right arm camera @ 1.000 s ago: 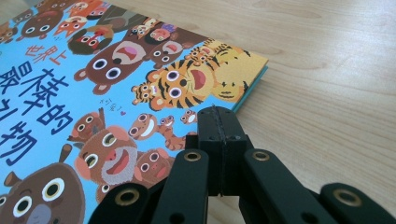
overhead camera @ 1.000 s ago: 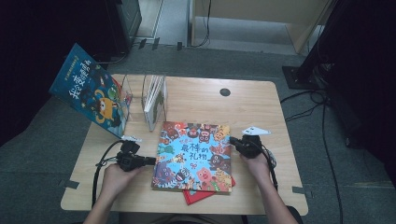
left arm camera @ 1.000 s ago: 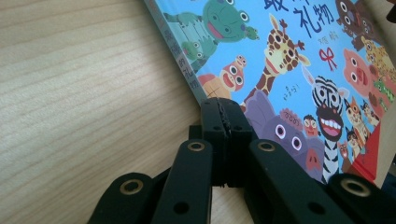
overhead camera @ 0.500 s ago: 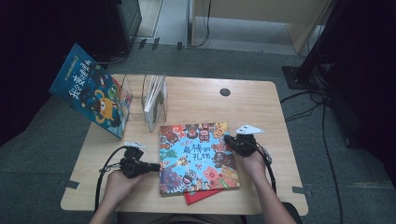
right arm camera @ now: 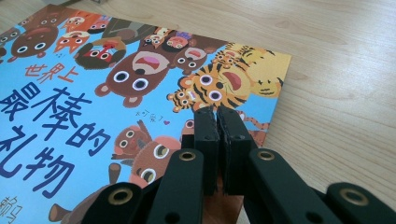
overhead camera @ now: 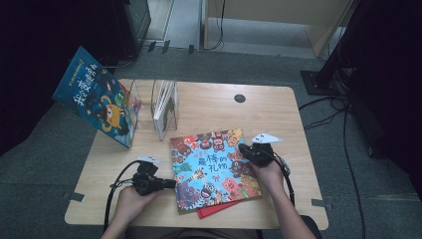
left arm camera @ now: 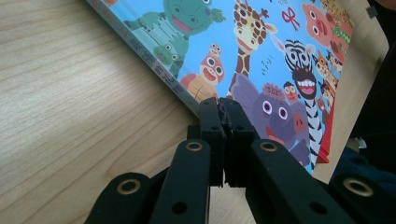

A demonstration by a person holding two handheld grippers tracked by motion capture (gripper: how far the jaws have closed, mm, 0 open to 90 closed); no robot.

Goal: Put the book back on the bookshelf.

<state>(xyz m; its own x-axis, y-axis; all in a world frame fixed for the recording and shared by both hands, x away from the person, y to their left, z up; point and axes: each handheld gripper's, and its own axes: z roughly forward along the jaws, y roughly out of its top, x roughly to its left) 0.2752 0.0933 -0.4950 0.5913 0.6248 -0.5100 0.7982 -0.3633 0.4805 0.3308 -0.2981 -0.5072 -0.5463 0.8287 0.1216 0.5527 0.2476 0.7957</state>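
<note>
1. Since both grippers are working the same picture book, that's the thing to think about: it lies flat near the front edge of the table, turned a bit askew, on top of a red book that pokes out underneath at the near edge.
2. The left gripper has its jaws clenched together with nothing between them. In the left gripper view the tips sit right at the spine edge of the book, apparently nudging it rather than gripping.
3. The right gripper is also pinched closed on nothing, with the tips resting on the cover near the tiger, toward the book's right side.
4. Handling guess: a thin hardcover, light and stiff, so it should slide or pivot as one piece without flopping. The cover looks glossy, so pads pressing from above will probably skid.
5. Lying flat on another book, there's barely any edge to get under. I'd push it until a corner overhangs the red book or the table edge, then pinch there, or clamp across the spine side, where it's firmest.
6. Not fragile, but corners dent and pages can fan open if you grab only the cover.
7. Further back there's a clear rack with thin books in it, and a blue book leaning beside it at the table's left edge.
</note>
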